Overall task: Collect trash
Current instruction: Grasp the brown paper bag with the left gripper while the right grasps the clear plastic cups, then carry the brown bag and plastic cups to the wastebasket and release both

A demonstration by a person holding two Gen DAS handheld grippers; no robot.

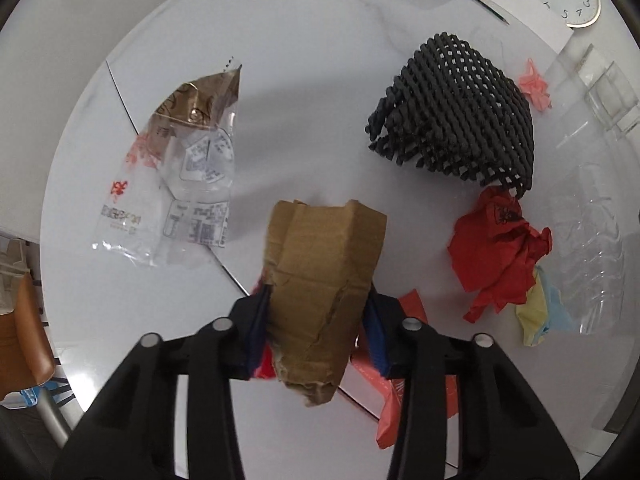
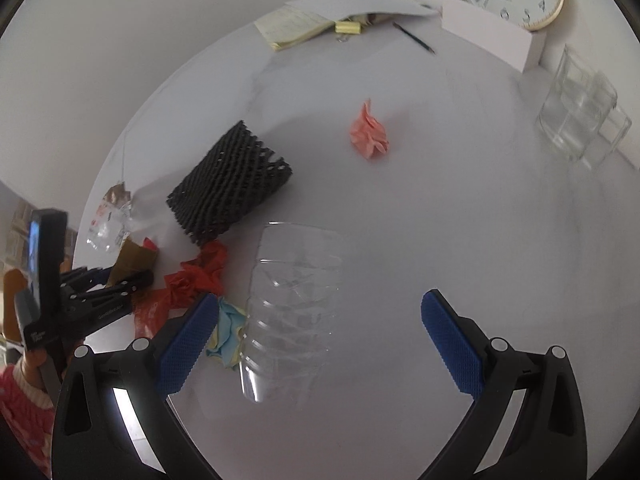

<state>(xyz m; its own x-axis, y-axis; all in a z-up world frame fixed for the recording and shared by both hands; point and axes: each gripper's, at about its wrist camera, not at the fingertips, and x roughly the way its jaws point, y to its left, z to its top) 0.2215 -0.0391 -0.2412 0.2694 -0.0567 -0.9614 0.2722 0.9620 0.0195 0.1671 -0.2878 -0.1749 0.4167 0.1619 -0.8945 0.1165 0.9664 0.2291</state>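
Your left gripper [image 1: 318, 320] is clamped on a crumpled cardboard scrap [image 1: 324, 292], blue pads squeezing both sides, held above the white table [image 1: 304, 80] with a red bag [image 1: 400, 400] under it. Your right gripper [image 2: 320, 332] is spread wide, holding nothing, its left pad [image 2: 186, 344] just beside the clear crushed bottle [image 2: 292, 312] and the yellow-blue paper wad [image 2: 226, 328]. Other trash on the table: red paper ball [image 1: 500, 248], black mesh [image 1: 456, 112], clear wrapper [image 1: 180, 160], pink wad [image 2: 370, 132].

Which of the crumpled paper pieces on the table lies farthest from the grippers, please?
The small pink crumpled paper, lying alone beyond the black mesh basket; the red wad lies near both grippers.
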